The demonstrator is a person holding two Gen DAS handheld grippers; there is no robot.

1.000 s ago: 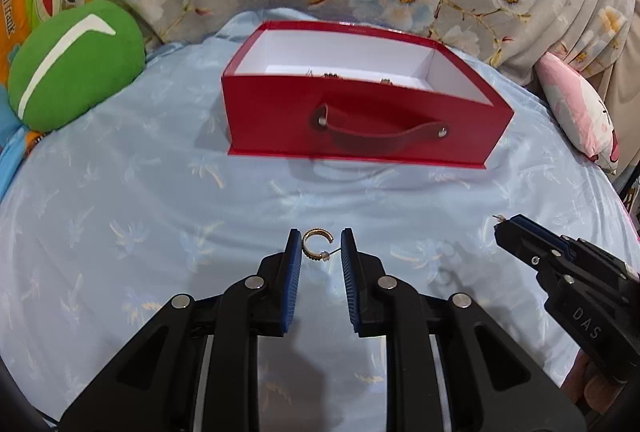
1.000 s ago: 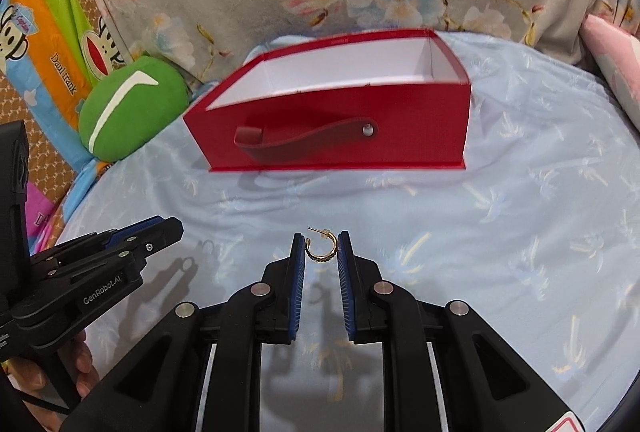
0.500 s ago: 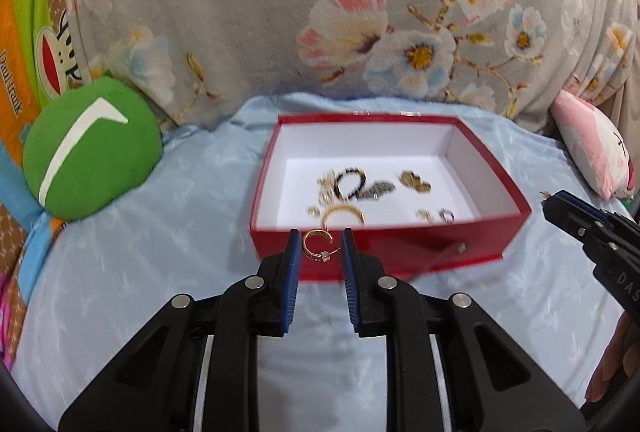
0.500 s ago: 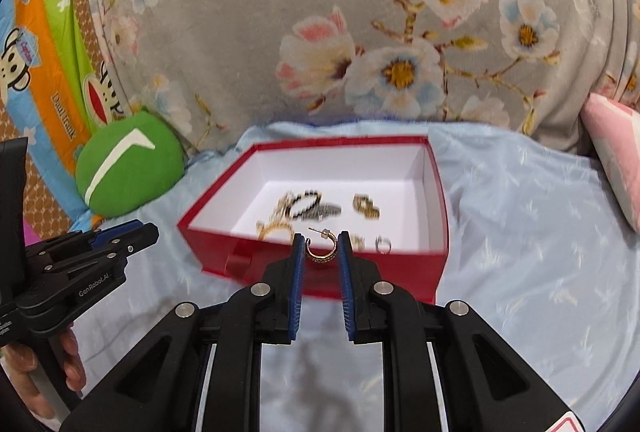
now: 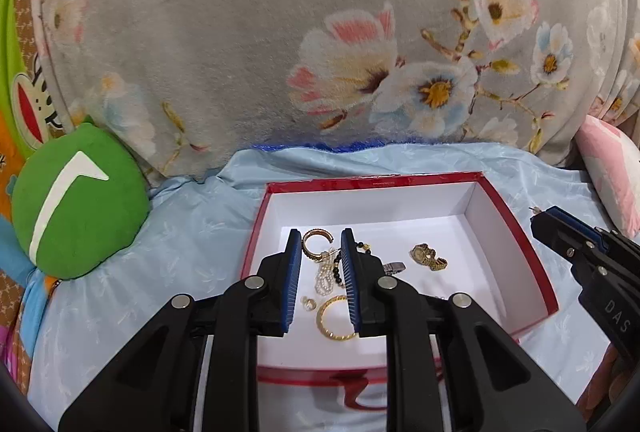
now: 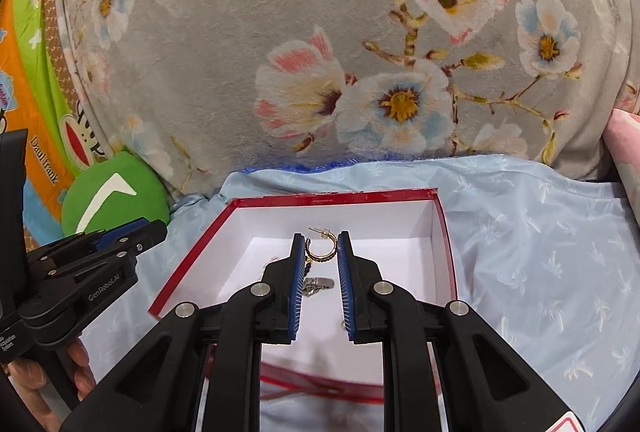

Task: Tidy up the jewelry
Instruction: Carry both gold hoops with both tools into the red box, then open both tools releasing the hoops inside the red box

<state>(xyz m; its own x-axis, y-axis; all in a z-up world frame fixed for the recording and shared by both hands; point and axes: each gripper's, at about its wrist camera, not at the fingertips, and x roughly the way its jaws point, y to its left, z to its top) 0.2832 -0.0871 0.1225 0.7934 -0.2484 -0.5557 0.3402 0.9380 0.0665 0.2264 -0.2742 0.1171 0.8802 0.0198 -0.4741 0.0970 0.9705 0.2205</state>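
Gold hoop earring [image 5: 316,242] pinched at the tips of the left tongs [image 5: 320,244], ring face toward the camera, gap to the right. Second gold hoop earring [image 6: 320,250] clamped the same way in the right tongs [image 6: 319,248], post jutting up and left above the tips. Both tongs clenched on their hoops, both poised above the open red box [image 5: 536,264]: left pair over the box's left half, right pair over its middle, neither clearly nearer the floor. Straight below, on the white floor of the box, a pearl strand [image 5: 323,278], a larger gold hoop [image 5: 334,318], a black bead bracelet [image 5: 362,246], a small gold watch [image 5: 426,256]. Likely next: release, each hoop dropping onto the box floor. Beyond the box, blue bedsheet [image 6: 540,232], green plush cushion [image 5: 76,207], grey floral blanket [image 5: 280,31].
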